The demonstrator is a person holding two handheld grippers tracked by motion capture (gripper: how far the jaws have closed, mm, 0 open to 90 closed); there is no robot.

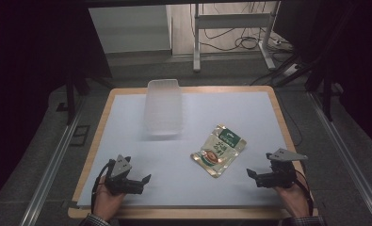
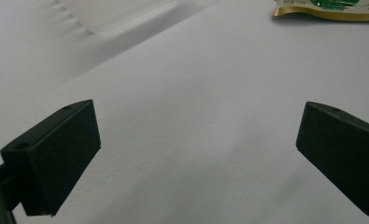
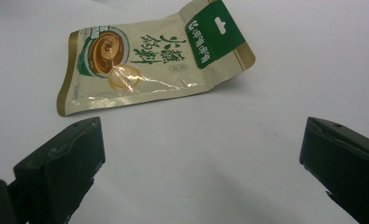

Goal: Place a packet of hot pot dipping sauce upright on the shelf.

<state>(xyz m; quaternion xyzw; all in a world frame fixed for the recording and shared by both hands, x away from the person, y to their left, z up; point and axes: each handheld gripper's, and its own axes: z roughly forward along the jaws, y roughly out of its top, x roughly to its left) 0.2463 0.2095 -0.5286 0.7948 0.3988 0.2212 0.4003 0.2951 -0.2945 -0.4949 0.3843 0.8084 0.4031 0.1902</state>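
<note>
Nearest first: left gripper [image 1: 139,182] and right gripper [image 1: 256,177] sit at the near edge of the table [image 1: 98,141], each held in a hand, sleeve cuffs just visible at bottom. Both matte black plastic, blocky w/ angular wedge-shaped jaws; grey three-cornered plate on top of each. Left gripper view: jaws spread wide, bare white surface between them, nothing gripped. Right gripper view: same, jaws wide apart, empty. Neither touches any item.

Mid-table: sauce pouch [image 1: 218,150], flat flexible foil-type sachet, glossy, cream body w/ gold edge trim, green header band w/ hang hole, bowl graphic and printed script. Lies flat, skewed diagonally, right of centre, just ahead of the right gripper, apart from it. In right gripper view the pouch [image 3: 154,60] lies beyond the jaw tips, slightly crinkled, highlights on the film.

Farther: clear plastic tray [image 1: 163,107], rectangular, rounded corners, translucent, ribbed walls, near far edge left of centre; well apart from pouch.

Surface: smooth white sheet over a light wood-edged board, matt, faint creases. Aluminium rails [image 1: 52,165] flank both sides. Room dim; grey floor, white metal frame legs [image 1: 230,28] and loose cables [image 1: 249,40] beyond the table.
</note>
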